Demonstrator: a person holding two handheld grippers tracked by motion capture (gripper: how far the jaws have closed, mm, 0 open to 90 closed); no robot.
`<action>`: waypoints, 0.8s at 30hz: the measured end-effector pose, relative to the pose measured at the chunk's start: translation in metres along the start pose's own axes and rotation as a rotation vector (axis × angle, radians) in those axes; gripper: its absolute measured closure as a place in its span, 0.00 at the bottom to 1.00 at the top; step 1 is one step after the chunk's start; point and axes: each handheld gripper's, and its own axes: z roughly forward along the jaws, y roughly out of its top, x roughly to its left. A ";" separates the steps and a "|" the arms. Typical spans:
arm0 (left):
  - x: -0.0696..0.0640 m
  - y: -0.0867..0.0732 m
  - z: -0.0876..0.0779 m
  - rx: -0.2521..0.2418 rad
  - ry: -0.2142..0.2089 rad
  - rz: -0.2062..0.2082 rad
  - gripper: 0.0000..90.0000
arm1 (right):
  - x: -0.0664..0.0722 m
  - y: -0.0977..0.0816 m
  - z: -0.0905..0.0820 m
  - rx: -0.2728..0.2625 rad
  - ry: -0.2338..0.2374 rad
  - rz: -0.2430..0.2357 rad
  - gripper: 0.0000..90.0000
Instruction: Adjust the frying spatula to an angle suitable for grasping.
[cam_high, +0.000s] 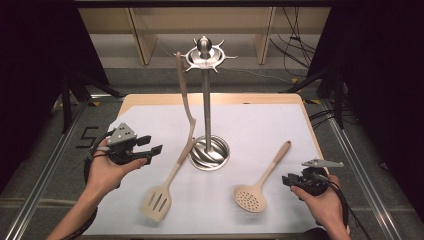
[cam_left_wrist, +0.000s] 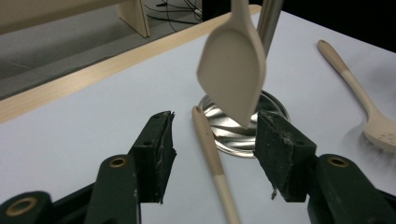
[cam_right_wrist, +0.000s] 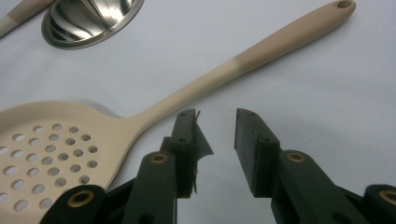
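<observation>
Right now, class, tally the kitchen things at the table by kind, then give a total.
Slotted turner lying on the table: 1
Perforated skimmer spoon lying on the table: 1
Utensil hanging on the stand: 1
Metal utensil stand: 1
Total: 4

Left gripper (cam_high: 156, 149): black body, grey three-cornered plate (cam_high: 123, 133) on top with small dark screw heads; black cable loops out behind the hand (cam_high: 107, 167). Forearm bare, no sleeve showing.

Right gripper (cam_high: 286, 181): same black build; its grey plate (cam_high: 320, 163) shows edge-on, as a thin sliver. Black cable trails over the wrist behind the hand (cam_high: 320, 200).

Left gripper view: two dark, blocky jaws, pads (cam_left_wrist: 156, 154) scuffed and frayed at the edges, brass-coloured rivets at the pivots.

Right gripper view: matching black jaws, brass-ringed pivots, the one pad (cam_right_wrist: 189, 149) with a torn, ragged edge beside the smoother one.
</observation>
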 end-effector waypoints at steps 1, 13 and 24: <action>0.000 -0.001 0.002 0.012 -0.005 0.004 0.52 | 0.000 0.000 0.000 0.001 -0.002 0.000 0.77; -0.021 -0.009 0.035 0.317 -0.010 -0.017 0.66 | 0.003 0.000 0.002 0.071 0.009 -0.002 0.77; -0.033 -0.028 0.070 0.502 0.012 0.031 0.71 | 0.005 -0.006 -0.001 0.037 0.008 0.009 0.77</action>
